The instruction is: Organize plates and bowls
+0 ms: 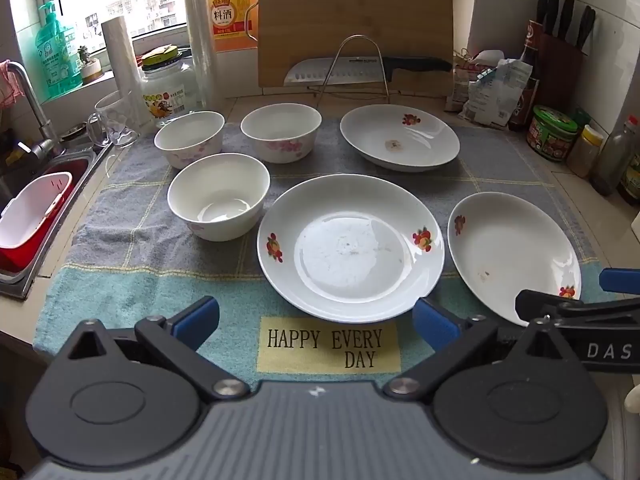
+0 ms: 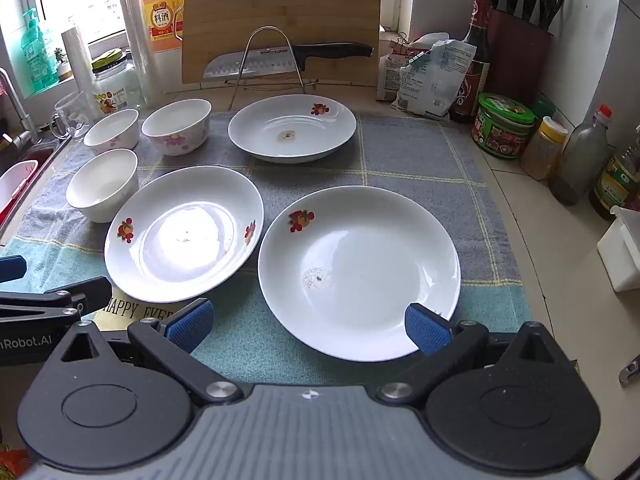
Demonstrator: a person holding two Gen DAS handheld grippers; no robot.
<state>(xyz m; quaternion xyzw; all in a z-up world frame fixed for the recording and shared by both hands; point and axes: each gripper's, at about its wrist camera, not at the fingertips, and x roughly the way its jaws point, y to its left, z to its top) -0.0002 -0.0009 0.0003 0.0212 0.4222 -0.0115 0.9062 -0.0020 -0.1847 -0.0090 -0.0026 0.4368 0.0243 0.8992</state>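
Kitchen daylight fell on a bench (image 1: pixel 600 208) spread with a grey-and-teal towel (image 1: pixel 120 240), and nothing on it had yet been gathered, so we judged ourselves at the very start.

Going left to right in the left wrist view, three bowls sat apart at about ten o'clock: the rear left bowl (image 1: pixel 189 139), the front bowl (image 1: pixel 219 196) and the rear bowl (image 1: pixel 281 132). Next came the middle plate (image 1: pixel 350 248) at twelve, the far plate (image 1: pixel 399 137) at one, and the near right plate (image 1: pixel 512 252) at three.

Our left claw (image 1: pixel 316 316) hung released and empty just short of the middle plate. Our right claw (image 2: pixel 308 324) was likewise spread wide, holding nothing, its right pad over the near right plate's rim.

Our next move, we reckoned, called for closing on a plate's thin rim and stacking it on its neighbour, then nesting the bowls.
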